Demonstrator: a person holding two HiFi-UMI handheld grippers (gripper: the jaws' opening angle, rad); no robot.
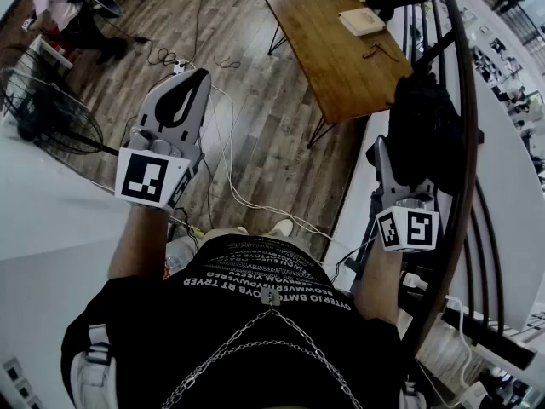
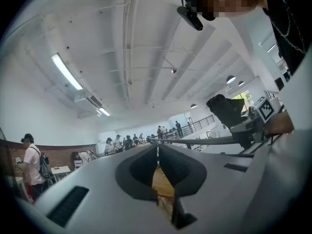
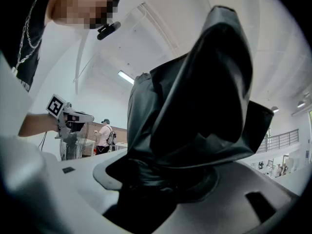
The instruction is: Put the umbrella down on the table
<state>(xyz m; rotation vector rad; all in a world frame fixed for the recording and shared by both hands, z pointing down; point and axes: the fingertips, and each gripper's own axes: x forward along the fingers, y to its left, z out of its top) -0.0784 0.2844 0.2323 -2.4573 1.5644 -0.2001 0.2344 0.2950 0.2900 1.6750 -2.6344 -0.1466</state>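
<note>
A black folded umbrella (image 1: 423, 126) stands up out of my right gripper (image 1: 402, 175), which is shut on its lower end. In the right gripper view the umbrella's (image 3: 195, 96) fabric fills the frame above the right gripper (image 3: 161, 179) and hides the fingertips. The wooden table (image 1: 341, 71) lies ahead, beyond the umbrella and a little to its left. My left gripper (image 1: 198, 78) is held out over the floor at the left, shut, with its tips meeting and nothing between them. The left gripper (image 2: 157, 150) shows the same in its own view.
On the table's far end lie a pale notebook (image 1: 362, 21) and a small dark item (image 1: 375, 53). A black curved railing (image 1: 464, 143) runs down the right side. A floor fan (image 1: 43, 113) stands at the left, cables (image 1: 230, 173) trail over the wooden floor, and a person (image 1: 64, 11) sits far left.
</note>
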